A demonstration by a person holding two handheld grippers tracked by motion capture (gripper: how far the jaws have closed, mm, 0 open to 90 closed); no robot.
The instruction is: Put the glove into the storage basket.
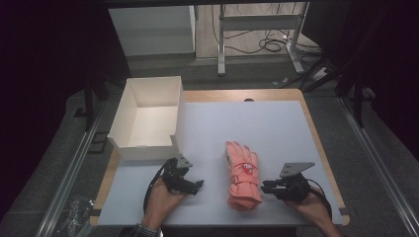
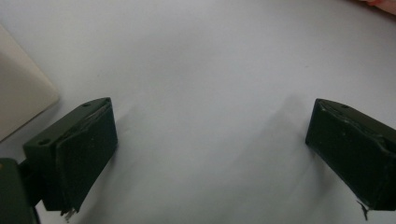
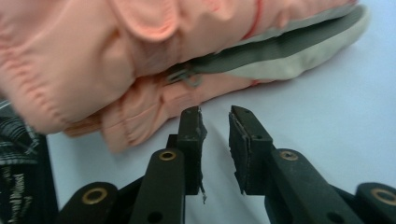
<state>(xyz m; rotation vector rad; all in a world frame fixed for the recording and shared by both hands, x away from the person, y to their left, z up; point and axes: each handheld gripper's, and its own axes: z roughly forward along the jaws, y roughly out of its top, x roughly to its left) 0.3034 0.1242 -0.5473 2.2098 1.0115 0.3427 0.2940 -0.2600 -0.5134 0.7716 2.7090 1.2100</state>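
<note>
Gloves [image 1: 243,177], orange and stacked, lie on the white table [image 1: 276,128] between both hands. Right gripper [image 3: 215,116], nearly closed, empty, points at their cuff; left gripper [image 2: 210,140] rests spread wide near the white box [image 1: 148,118].

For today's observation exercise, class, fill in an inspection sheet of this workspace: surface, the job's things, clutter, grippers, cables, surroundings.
Surface: pale table top with a wooden edge, bare around the items.
Job's things: orange glove lying flat near the front; open white box at the back left, nothing seen inside.
Clutter: nothing seen on the table.
Grippers: left gripper rests with jaws wide apart over bare table; right gripper has its jaws narrowly apart, just short of the glove's cuff, holding nothing.
Cables: one trails from each gripper; more cables lie on the floor behind.
Surroundings: dark room, a metal table frame behind.
</note>
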